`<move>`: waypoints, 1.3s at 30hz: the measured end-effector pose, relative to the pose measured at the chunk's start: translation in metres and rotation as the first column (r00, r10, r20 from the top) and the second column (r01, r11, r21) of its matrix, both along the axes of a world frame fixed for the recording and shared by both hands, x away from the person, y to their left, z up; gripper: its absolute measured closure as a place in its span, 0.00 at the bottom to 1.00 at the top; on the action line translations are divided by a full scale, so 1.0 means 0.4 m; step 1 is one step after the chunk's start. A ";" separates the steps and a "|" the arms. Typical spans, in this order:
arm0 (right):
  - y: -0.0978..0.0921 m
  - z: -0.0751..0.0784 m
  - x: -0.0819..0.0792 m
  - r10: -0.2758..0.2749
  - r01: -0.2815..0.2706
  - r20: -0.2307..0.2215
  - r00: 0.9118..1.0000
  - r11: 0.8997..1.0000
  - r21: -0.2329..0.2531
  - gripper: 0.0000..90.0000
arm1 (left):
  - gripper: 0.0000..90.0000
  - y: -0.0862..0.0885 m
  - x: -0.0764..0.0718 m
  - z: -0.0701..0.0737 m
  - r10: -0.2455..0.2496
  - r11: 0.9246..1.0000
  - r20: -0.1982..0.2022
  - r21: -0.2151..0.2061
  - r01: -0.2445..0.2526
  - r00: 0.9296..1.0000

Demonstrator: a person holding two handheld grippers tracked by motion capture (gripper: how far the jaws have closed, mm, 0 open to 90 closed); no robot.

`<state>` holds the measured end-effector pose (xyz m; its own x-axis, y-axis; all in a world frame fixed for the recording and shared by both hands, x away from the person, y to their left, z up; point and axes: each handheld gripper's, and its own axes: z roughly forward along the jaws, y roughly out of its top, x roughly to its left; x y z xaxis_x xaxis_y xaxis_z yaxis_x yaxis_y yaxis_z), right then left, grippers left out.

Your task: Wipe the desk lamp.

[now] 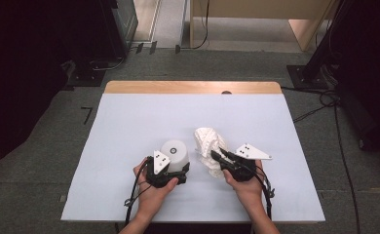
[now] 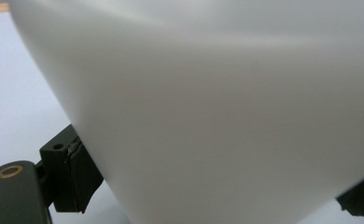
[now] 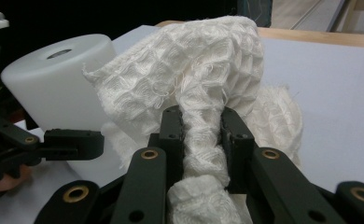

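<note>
Your left gripper (image 1: 171, 168) sits at the near middle of the tabletop (image 1: 129, 122), jaws spread around the base of a white cup (image 1: 175, 154) that stands upside down, its flat bottom with a small round mark facing up. In the left gripper view the cup's (image 2: 217, 112) smooth white wall is right up against the camera; one black pad touches it at lower left, the other pad peeks in at the lower right corner, also at the wall. So your jaws are clamped on the cup. Your right gripper (image 1: 218, 157) lies just to the right of the cup, jaws pointing left and away from you, into a crumpled white cloth (image 1: 208, 146). In the right gripper view the waffle-weave cloth (image 3: 203, 84) is bunched into a thick strand that runs between both jaws, pinched tight from either side, with the rest of it rising and flopping over above the jaw tips. The cup (image 3: 54, 88) stands just beyond and left of the cloth there, your left gripper's (image 3: 73, 140) black linkage at its base. Cloth and cup stand side by side, near or touching; which, you cannot tell. Both your hands rest low on the tabletop.
</note>
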<state>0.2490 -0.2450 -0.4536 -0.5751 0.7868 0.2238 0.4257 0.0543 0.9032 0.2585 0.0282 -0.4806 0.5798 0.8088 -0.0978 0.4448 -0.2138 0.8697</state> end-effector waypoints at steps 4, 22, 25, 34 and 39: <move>0.006 0.025 -0.012 0.019 -0.020 0.032 0.999 1.000 0.018 0.83 | 0.09 0.034 0.028 0.017 -0.154 0.986 -0.011 -0.066 0.153 0.988; 0.080 0.014 -0.031 0.142 -0.142 0.017 0.990 0.990 -0.002 0.83 | 0.09 0.061 0.036 0.060 -0.349 0.916 0.002 -0.211 0.342 0.937; 0.086 -0.011 -0.021 0.146 -0.147 -0.025 0.989 0.989 -0.018 0.83 | 0.09 0.076 0.039 0.068 -0.336 0.917 0.012 -0.227 0.330 0.942; 0.079 -0.014 -0.013 0.127 -0.128 -0.038 0.991 0.991 -0.030 0.83 | 0.09 0.074 0.037 0.070 -0.278 0.957 0.028 -0.084 0.279 0.960; 0.045 0.044 -0.026 0.071 -0.071 0.042 0.997 0.997 -0.005 0.83 | 0.09 0.046 0.026 0.065 -0.259 0.964 0.044 0.077 0.255 0.965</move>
